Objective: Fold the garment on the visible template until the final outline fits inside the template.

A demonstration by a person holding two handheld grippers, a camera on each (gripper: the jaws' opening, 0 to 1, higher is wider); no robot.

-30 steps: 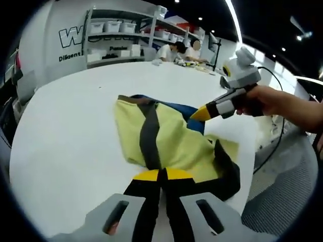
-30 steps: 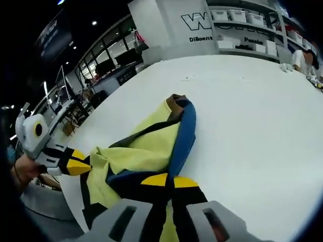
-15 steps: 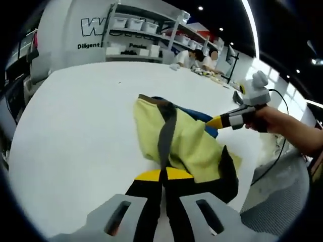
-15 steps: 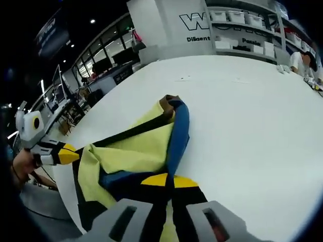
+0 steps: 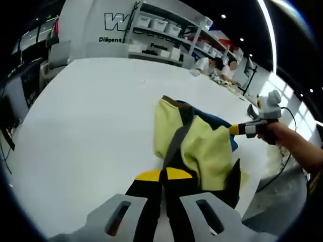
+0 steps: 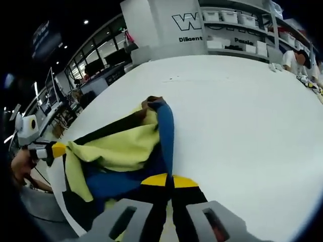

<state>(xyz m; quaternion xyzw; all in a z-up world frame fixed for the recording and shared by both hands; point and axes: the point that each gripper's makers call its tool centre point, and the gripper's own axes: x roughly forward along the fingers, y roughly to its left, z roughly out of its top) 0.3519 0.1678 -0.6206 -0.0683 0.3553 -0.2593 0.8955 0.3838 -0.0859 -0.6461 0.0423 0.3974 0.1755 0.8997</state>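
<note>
Yellow, blue and black garment (image 5: 202, 146) bunched up on the white table (image 5: 86, 116), near its edge. Pinched at one end by the left gripper (image 5: 162, 175), jaws closed tight on the cloth, and at the other by the right gripper (image 6: 168, 180), closed too. Far off, wall sign (image 6: 194, 21) starting "W" above "Diligent", shelves (image 5: 161, 30) of white bins.

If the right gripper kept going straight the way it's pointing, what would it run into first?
The right gripper is already shut on the garment; straight ahead lies its blue band, then bare white table. Depth is uncertain.
</note>
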